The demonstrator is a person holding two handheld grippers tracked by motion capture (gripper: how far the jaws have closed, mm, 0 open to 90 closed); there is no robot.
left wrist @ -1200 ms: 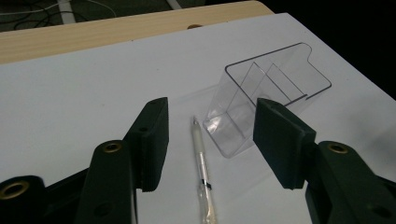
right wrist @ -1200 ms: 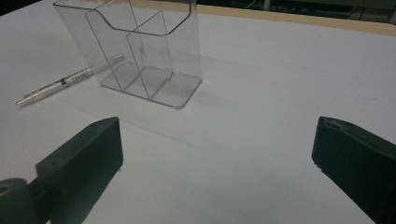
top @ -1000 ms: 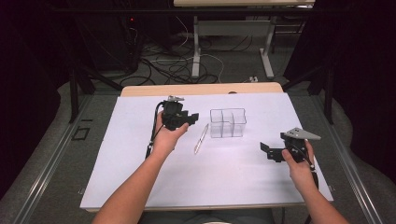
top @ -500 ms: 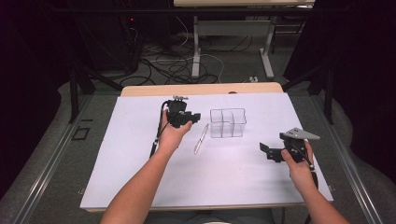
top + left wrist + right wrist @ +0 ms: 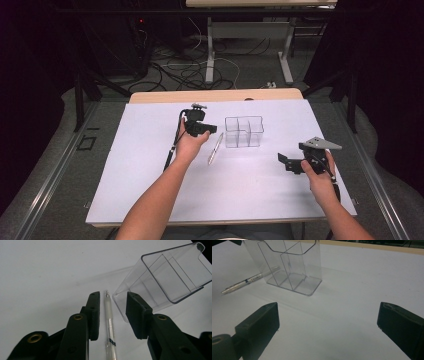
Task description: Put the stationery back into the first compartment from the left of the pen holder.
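Nearest the person, right black two-jaw gripper point(image 5: 289, 163) held in the right hand point(image 5: 320, 176) above the white table sheet point(image 5: 150, 165), well apart from everything else. Jaws spread wide in the right gripper view, nothing between them, bare sheet beneath.

Ahead of that gripper and off to its left in its own view, clear plastic divided organiser box point(image 5: 289, 267) standing upright on the sheet, its compartments open at the top. Slim translucent pen with a white label point(image 5: 247, 281) lying flat beyond the box's left corner, partly seen through the clear wall.

Farther out, left black two-jaw gripper point(image 5: 113, 303) held in the left hand point(image 5: 189, 145), straddling the pen point(image 5: 110, 322). Pen lying lengthwise in the gap between the pads, nearer the left pad point(image 5: 93, 315), tip pointing away from the gripper. Jaws have just been closing on it; a gap visible on both sides, so not yet clamped. Pen resting on the sheet.

Just beyond the right pad point(image 5: 135, 315), near corner of the organiser box point(image 5: 165, 277), close beside the pen tip; contact between them cannot be told.

Farthest, tan wooden table edge point(image 5: 215, 95) behind the sheet.
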